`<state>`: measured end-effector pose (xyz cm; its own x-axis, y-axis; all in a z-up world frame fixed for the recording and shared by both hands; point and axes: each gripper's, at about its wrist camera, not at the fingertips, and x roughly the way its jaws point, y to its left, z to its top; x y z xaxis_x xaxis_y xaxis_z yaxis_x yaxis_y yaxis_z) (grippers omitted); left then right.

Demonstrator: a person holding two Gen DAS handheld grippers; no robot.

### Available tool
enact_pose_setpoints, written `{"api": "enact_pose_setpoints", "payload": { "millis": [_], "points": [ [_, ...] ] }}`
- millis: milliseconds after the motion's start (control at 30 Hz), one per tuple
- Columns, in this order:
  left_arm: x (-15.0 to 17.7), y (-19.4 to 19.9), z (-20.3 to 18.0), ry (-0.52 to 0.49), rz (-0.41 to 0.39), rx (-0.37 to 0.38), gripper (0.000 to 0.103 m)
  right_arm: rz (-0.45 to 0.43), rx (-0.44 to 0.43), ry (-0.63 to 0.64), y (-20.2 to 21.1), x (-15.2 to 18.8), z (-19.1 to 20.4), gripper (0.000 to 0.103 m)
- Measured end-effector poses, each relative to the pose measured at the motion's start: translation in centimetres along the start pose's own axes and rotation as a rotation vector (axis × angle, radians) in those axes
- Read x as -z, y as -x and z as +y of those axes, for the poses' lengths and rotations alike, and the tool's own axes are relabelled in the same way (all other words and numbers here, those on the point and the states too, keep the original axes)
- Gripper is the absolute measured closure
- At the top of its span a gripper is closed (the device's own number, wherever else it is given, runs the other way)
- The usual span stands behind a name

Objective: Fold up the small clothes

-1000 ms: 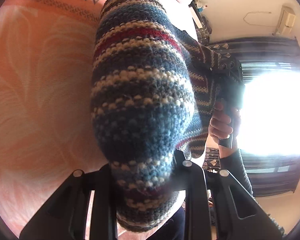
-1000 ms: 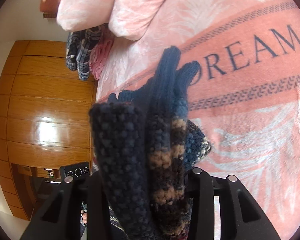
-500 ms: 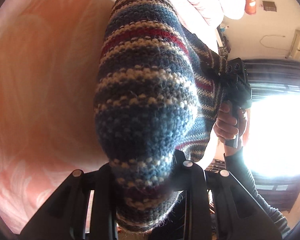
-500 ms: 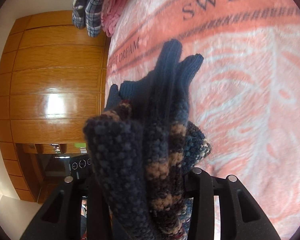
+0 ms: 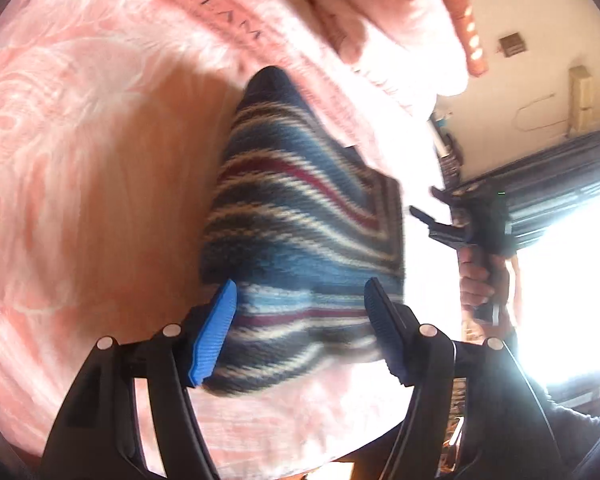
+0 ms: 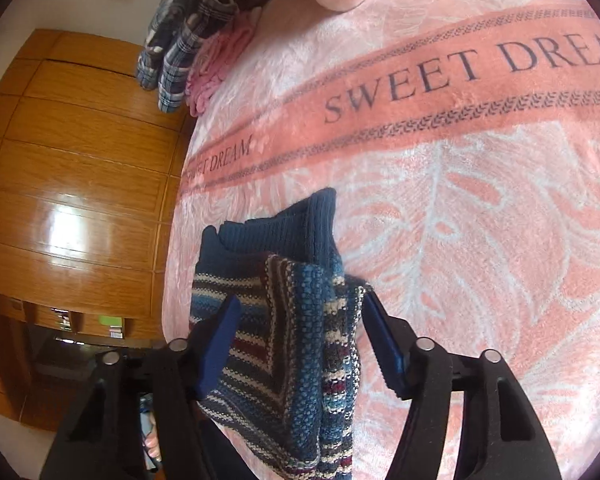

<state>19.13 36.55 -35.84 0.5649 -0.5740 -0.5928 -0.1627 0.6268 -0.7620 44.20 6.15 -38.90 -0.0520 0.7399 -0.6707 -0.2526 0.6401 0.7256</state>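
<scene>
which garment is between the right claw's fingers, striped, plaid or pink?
The striped sweater, lying on the blanket between the open fingers. The plaid and pink clothes sit far off at the bed's edge.

We see a knit sweater striped in blue, cream, dark red and near-black, with a plain navy ribbed band. Our blanket is salmon pink with pale leaf shapes and a darker band lettered in grey. The finger pads are bright blue on black frames. Beyond lie blue plaid cloth and a pink cloth beside glossy orange-brown wood panels.
</scene>
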Motion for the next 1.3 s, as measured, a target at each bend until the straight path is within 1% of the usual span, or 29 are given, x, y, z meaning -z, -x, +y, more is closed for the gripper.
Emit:
{"api": "enact_pose_setpoints", "payload": {
  "millis": [33, 67, 100, 133, 200, 233, 267, 300, 333, 400, 433, 500, 533, 600, 667, 700, 733, 767, 833, 900, 933, 967, 1033, 1067, 1100, 1167, 1200, 1233, 1300],
  "points": [
    [0.4, 0.0, -1.1, -0.016, -0.01, 0.057, 0.04, 0.029, 0.004, 0.007, -1.2, 0.1, 0.2, 0.05],
    [0.6, -0.5, -2.0, -0.039, -0.006, 0.092, 0.04, 0.058, 0.009, 0.016, -2.5, 0.3, 0.4, 0.071],
    [-0.5, -1.0, -2.1, -0.052, 0.007, 0.114, 0.04, 0.075, 0.043, 0.034, -3.8, 0.5, 0.8, 0.085],
    [-1.1, -1.5, -1.9, -0.052, 0.029, 0.13, 0.04, 0.049, 0.09, 0.06, -4.2, 0.7, 1.5, 0.093],
    [-0.8, -2.9, -1.4, -0.039, 0.079, 0.111, 0.04, -0.043, 0.059, 0.087, -3.2, 1.0, 2.5, 0.094],
    [-0.6, -4.0, -1.0, -0.028, 0.105, 0.089, 0.04, -0.084, 0.074, 0.082, -2.8, 1.0, 2.4, 0.094],
    [-0.5, -4.8, -0.4, -0.01, 0.139, 0.063, 0.041, -0.096, 0.12, 0.056, -3.2, 0.9, 1.6, 0.094],
    [0.0, -5.3, 0.1, -0.001, 0.161, 0.043, 0.042, -0.07, 0.139, 0.015, -4.2, 0.8, 0.4, 0.094],
    [0.3, -5.7, 0.3, 0.004, 0.172, 0.043, 0.043, -0.039, 0.146, -0.012, -5.2, 0.9, -0.6, 0.092],
    [-0.7, -4.5, -0.4, 0.0, 0.157, 0.1, 0.043, -0.042, 0.145, 0.007, -5.1, 1.0, -0.7, 0.089],
    [-1.7, -3.5, -1.1, -0.02, 0.131, 0.117, 0.043, -0.046, 0.131, 0.018, -4.4, 1.0, -0.3, 0.084],
    [-3.3, -2.6, -1.8, -0.04, 0.088, 0.165, 0.043, -0.105, 0.161, 0.06, -2.3, 1.1, 1.4, 0.083],
    [-4.5, -2.4, -1.5, -0.049, 0.074, 0.179, 0.042, -0.129, 0.151, 0.089, -1.4, 1.4, 2.5, 0.083],
    [-7.2, -2.4, -0.9, -0.08, 0.067, 0.146, 0.042, -0.103, 0.119, 0.142, -1.0, 2.0, 4.4, 0.083],
    [-9.2, -4.9, -1.2, -0.088, 0.113, 0.097, 0.042, -0.025, 0.148, 0.185, -2.7, 2.7, 4.9, 0.083],
    [-9.8, -5.5, 0.3, -0.089, 0.143, 0.046, 0.043, 0.014, 0.17, 0.181, -3.9, 3.0, 4.5, 0.083],
    [-10.8, -6.5, 1.4, -0.09, 0.173, -0.002, 0.05, 0.048, 0.216, 0.178, -5.1, 3.3, 3.7, 0.089],
    [-11.0, -7.7, 2.4, -0.085, 0.202, -0.03, 0.06, 0.06, 0.263, 0.184, -6.1, 3.4, 2.8, 0.102],
    [-11.4, -8.5, 3.5, -0.066, 0.214, -0.041, 0.072, 0.054, 0.236, 0.146, -6.2, 3.5, 1.5, 0.103],
    [-11.0, -7.4, 3.6, -0.082, 0.224, -0.047, 0.067, 0.041, 0.23, 0.147, -4.9, 3.8, 2.3, 0.103],
    [-10.7, -6.5, 2.9, -0.101, 0.214, -0.044, 0.058, 0.032, 0.231, 0.176, -4.0, 4.3, 3.2, 0.097],
    [-10.3, -5.5, 2.6, -0.116, 0.199, -0.022, 0.056, 0.032, 0.221, 0.204, -3.2, 5.0, 4.1, 0.096],
    [-8.9, -3.9, 1.6, -0.154, 0.185, 0.022, 0.056, 0.052, 0.204, 0.251, -2.4, 7.1, 5.4, 0.096],
    [-7.9, -3.4, 1.4, -0.174, 0.193, 0.022, 0.056, 0.062, 0.218, 0.262, -2.4, 8.0, 5.4, 0.096],
    [-6.9, -3.7, 1.6, -0.191, 0.208, -0.002, 0.056, 0.08, 0.232, 0.259, -2.8, 8.8, 5.1, 0.096],
    [-5.7, -5.2, 2.7, -0.209, 0.243, -0.1, 0.066, 0.113, 0.289, 0.251, -4.3, 9.8, 3.9, 0.103],
    [-5.3, -5.5, 3.3, -0.2, 0.245, -0.112, 0.069, 0.11, 0.309, 0.258, -4.7, 10.2, 3.4, 0.103],
    [-5.2, -5.9, 3.7, -0.194, 0.241, -0.117, 0.072, 0.105, 0.302, 0.238, -4.8, 10.1, 3.0, 0.103],
    [-5.5, -5.6, 3.6, -0.182, 0.242, -0.12, 0.072, 0.093, 0.305, 0.22, -3.8, 10.0, 3.6, 0.103]
  ]
}}
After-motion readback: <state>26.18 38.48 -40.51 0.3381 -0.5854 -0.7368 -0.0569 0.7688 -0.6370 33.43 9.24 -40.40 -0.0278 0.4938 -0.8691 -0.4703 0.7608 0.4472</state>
